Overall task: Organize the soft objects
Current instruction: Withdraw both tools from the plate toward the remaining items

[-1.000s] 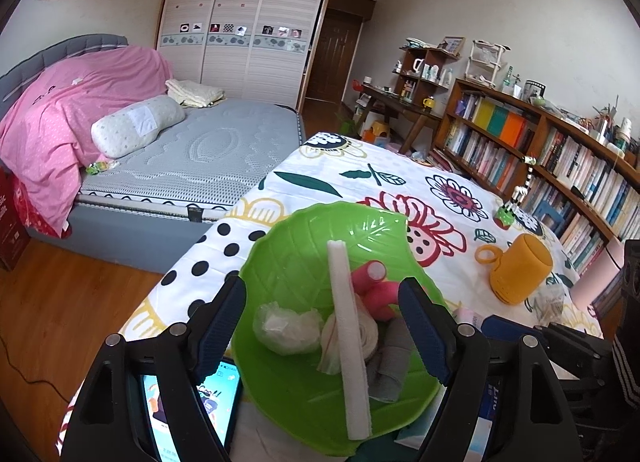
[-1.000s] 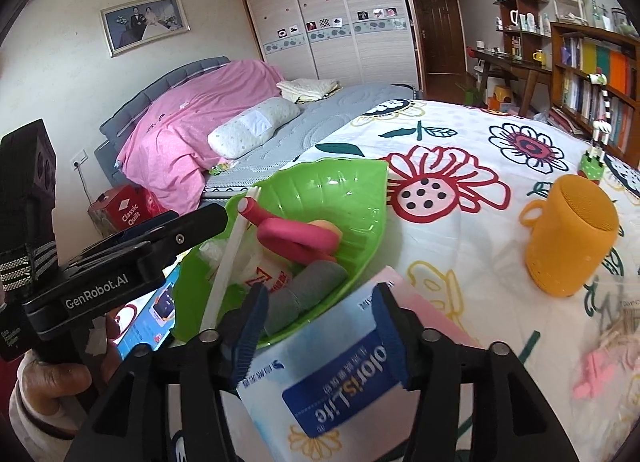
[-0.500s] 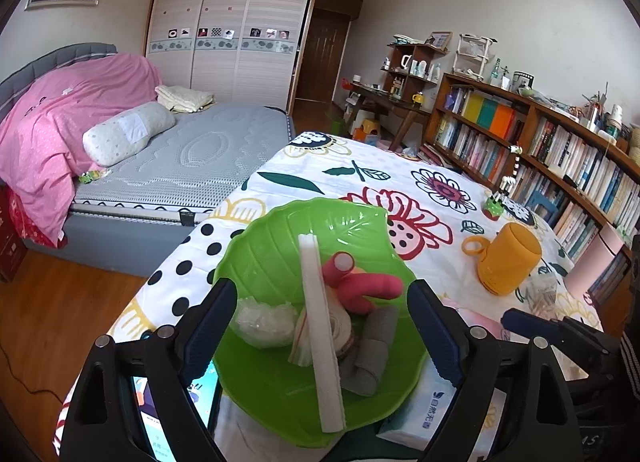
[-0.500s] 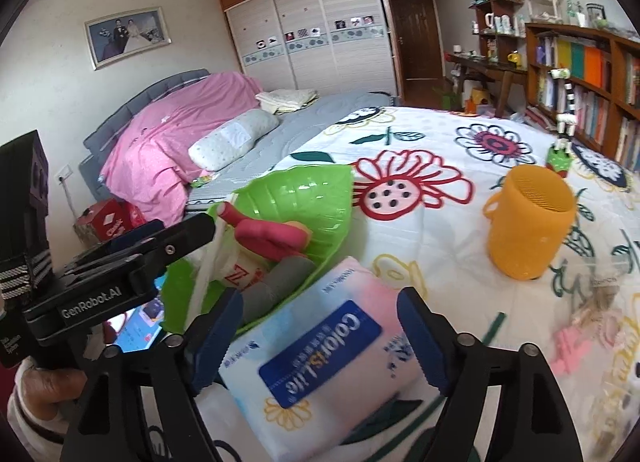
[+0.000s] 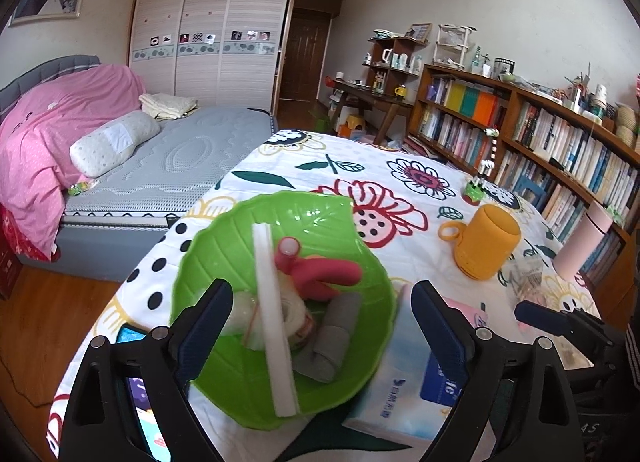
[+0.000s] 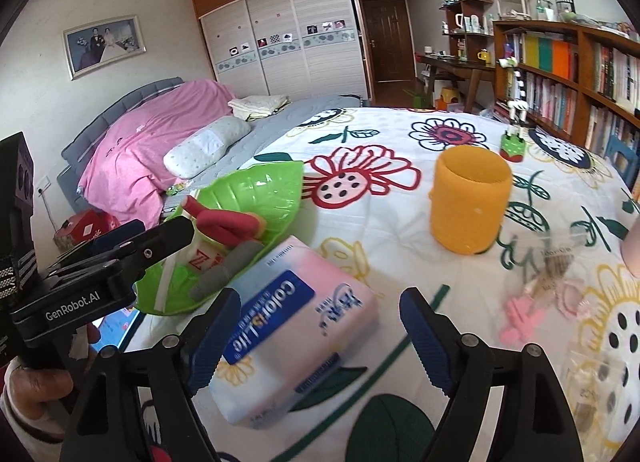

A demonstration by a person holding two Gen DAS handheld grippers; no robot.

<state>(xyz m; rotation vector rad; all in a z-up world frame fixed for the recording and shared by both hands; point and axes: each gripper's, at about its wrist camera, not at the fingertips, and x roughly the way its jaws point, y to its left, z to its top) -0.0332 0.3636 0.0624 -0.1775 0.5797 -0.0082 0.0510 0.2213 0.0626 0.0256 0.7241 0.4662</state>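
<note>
The tissue pack [image 6: 298, 336] is the soft thing in play here. It lies flat on the flowery tabletop [image 6: 400, 222], right in front of the right tool [image 6: 316, 336] and partly between its spread, empty fingers, nothing gripped. My guess is it's light and squishy, with slick plastic wrap, so it'll dent and maybe slide. I'd pinch it across the short width near the middle, not by a corner, or it'll flop.

Just past its far-left end is the green leaf bowl [image 5: 224, 262], almost touching. It already holds a white foam strip [image 5: 274, 318], a red tube thing [image 5: 316, 272], a grey roll [image 5: 332, 342] and a bandage-looking roll [image 5: 298, 316].

The left tool [image 5: 322, 326] hovers wide open over the bowl's near rim, holding nothing. A yellow cup [image 6: 470, 200] sits well ahead of the right tool, slightly to the right.
</note>
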